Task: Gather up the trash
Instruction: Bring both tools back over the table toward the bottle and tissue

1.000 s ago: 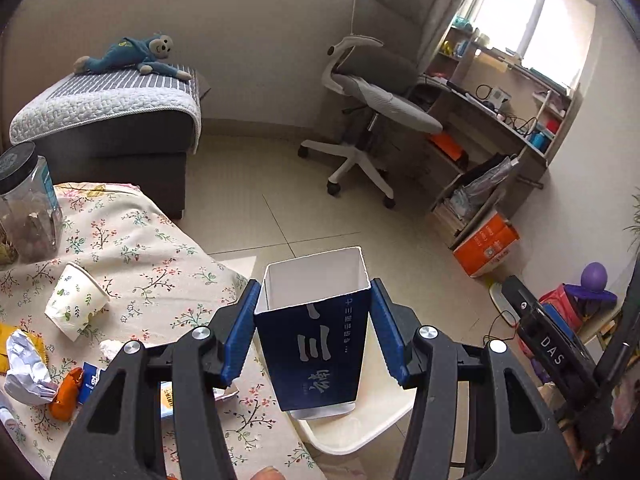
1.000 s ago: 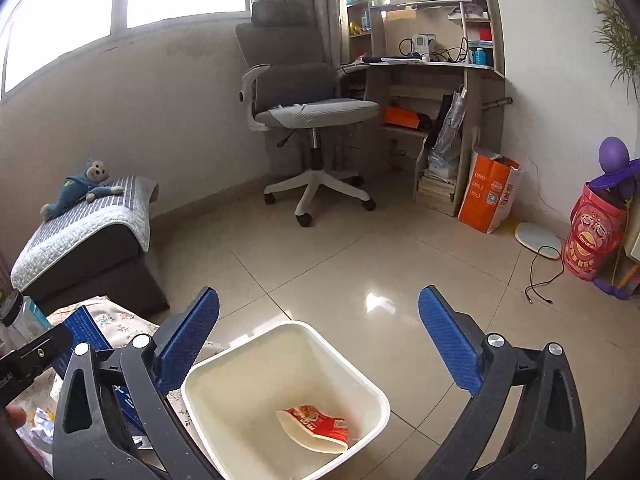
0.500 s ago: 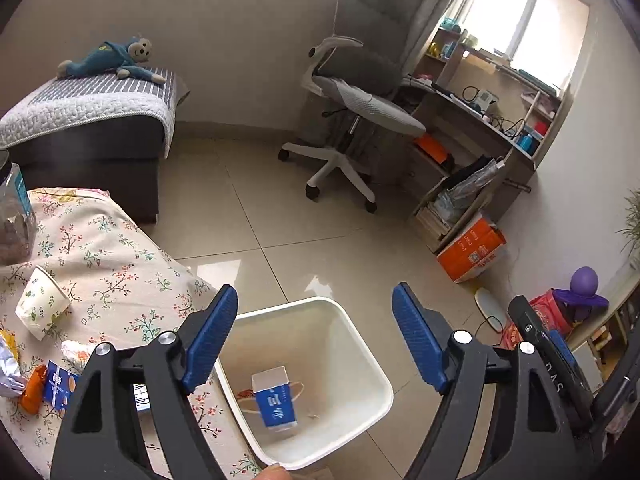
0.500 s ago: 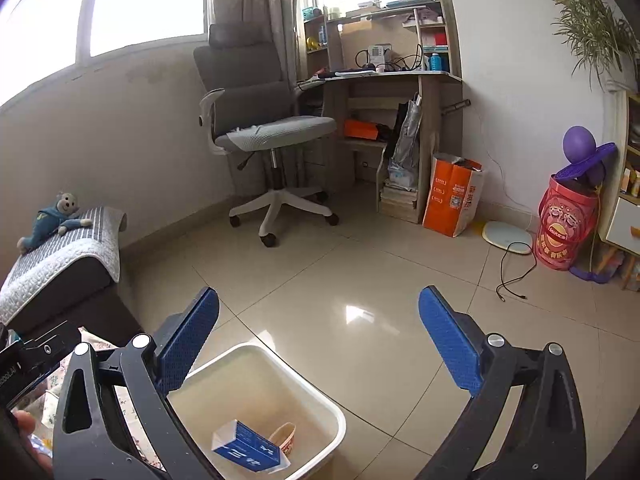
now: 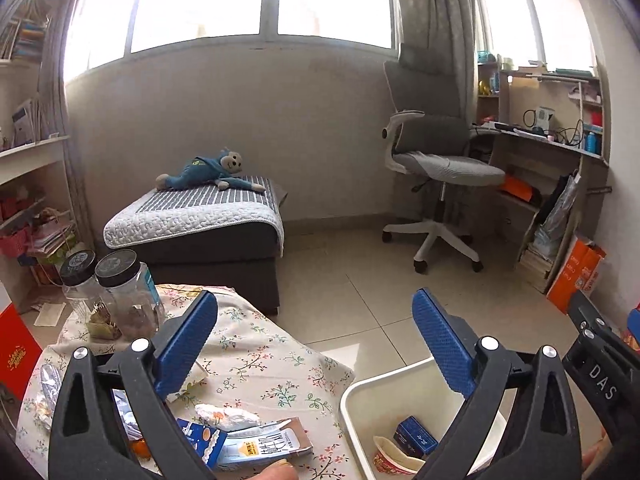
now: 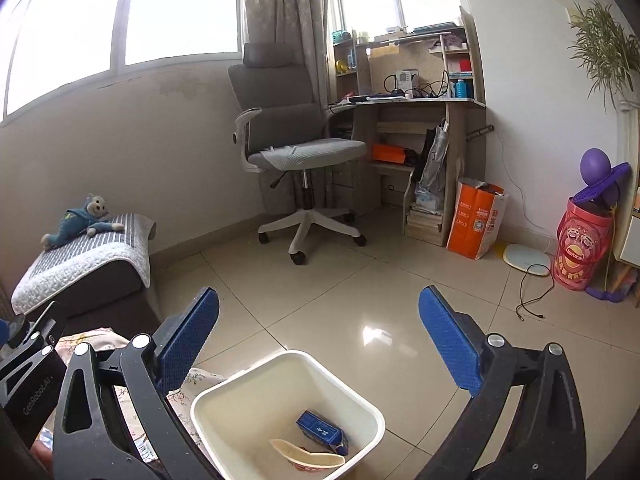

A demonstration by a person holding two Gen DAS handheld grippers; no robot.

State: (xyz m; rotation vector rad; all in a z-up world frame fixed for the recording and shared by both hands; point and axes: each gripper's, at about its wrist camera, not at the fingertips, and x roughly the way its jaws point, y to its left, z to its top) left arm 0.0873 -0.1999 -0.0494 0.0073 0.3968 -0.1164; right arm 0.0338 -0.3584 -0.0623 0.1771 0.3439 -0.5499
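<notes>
On the flowered surface (image 5: 256, 360), just beside the bin (image 5: 352, 396), lie flat wrappers (image 5: 256, 442) & crumpled paper (image 5: 226, 414): prob. light, floppy, slippery; pinch an edge. Left gripper (image 5: 316, 344) just opened wide, nothing between; right gripper (image 6: 318, 340) spread, empty. Blue carton (image 6: 322, 432) is in the bin.

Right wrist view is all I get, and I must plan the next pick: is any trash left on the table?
Observer: Yes. On the table, a blue packet and a flat wrapper lie near its front edge.
Operator: Is the left claw free?
Observer: The left claw has just been opening its jaws; nothing is between them.
Operator: Anything to avoid?
Observer: Two black-lidded jars stand at the table's far side.
</notes>
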